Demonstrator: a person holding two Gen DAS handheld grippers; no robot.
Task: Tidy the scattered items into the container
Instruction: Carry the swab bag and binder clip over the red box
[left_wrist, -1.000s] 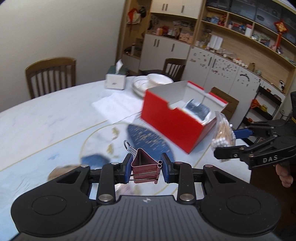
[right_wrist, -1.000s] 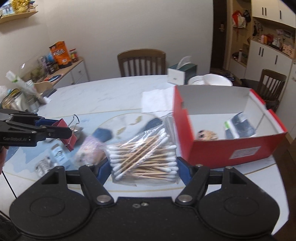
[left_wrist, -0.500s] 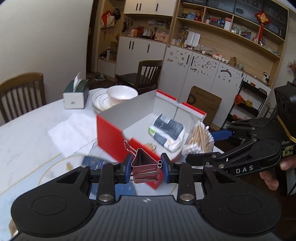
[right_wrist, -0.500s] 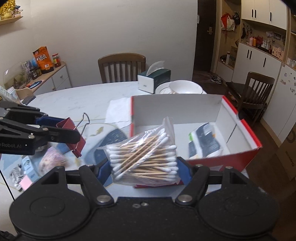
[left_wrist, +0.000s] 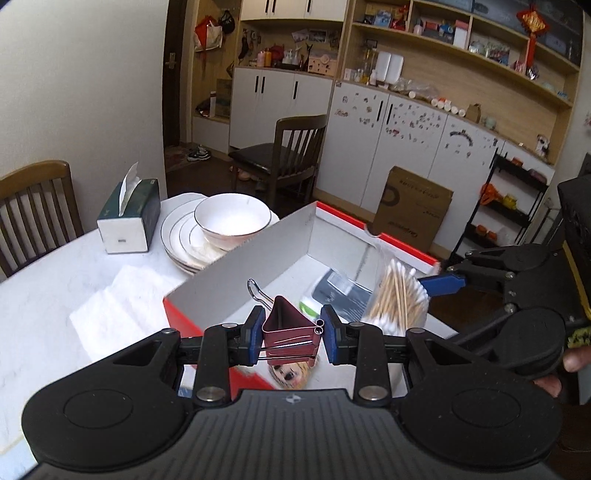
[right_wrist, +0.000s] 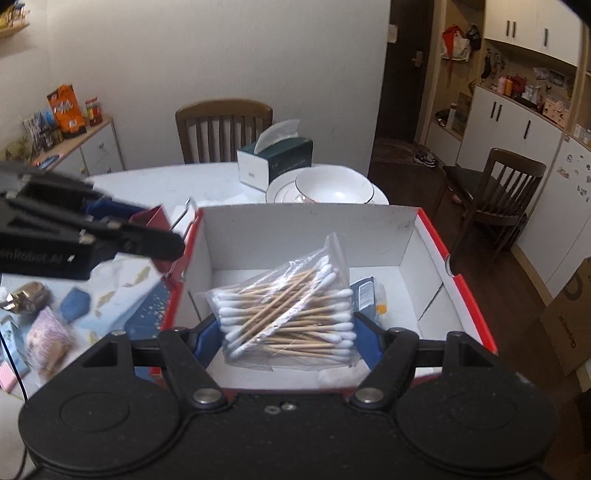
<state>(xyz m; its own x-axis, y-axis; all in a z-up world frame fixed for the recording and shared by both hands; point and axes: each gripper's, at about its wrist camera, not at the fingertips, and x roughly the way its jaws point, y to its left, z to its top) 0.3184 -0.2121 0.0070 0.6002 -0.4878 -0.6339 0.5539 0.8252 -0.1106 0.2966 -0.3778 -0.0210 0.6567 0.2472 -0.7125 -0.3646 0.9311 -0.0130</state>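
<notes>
Inside red box (right_wrist: 476, 306): dark packet (right_wrist: 365, 295), sticker (left_wrist: 291, 373).

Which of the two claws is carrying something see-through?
The right claw: it holds a clear bag of cotton swabs over the red box. The left claw grips a solid dark-red binder clip.

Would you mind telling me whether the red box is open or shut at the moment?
Open. The red box has no lid over it: its white inside shows, with a dark packet on its floor, and the bag of cotton swabs hangs above it.
</notes>
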